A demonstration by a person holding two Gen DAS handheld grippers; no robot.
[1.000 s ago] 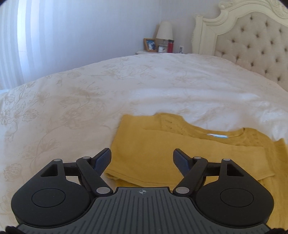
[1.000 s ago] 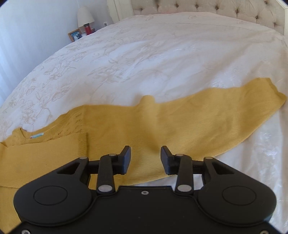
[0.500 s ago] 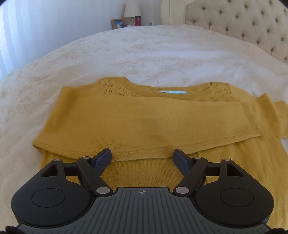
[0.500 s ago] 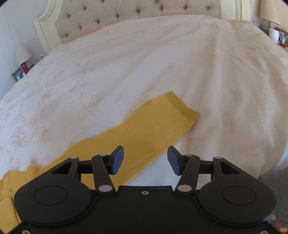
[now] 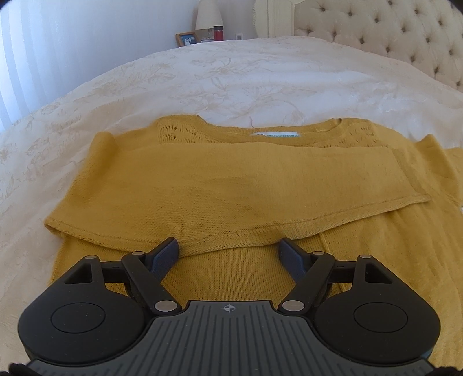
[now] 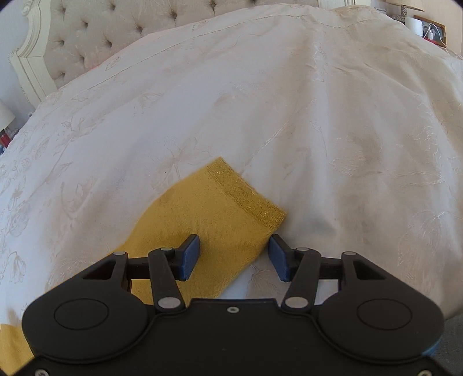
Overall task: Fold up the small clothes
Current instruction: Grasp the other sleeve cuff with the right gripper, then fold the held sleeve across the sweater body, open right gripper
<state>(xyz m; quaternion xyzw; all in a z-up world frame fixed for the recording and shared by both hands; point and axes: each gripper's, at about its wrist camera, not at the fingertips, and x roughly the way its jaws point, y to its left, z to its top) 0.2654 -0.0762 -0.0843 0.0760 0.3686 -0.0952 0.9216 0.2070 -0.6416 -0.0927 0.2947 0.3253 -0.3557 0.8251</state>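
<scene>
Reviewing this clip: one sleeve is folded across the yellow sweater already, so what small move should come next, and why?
Probably close the right gripper on the outstretched sleeve near its cuff. It lies flat on the bedspread, unfolded, with the open gripper over its edge.

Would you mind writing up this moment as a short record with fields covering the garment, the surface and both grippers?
garment: yellow sweater, lying flat, one sleeve folded across the chest
other sleeve: stretched out on the bedspread, cuff flat
surface: white embroidered bedspread
left gripper: open, over the folded sleeve's lower edge, gripping nothing
right gripper: open, astride the outstretched sleeve near its cuff
background: tufted headboard, bedside lamp
</scene>
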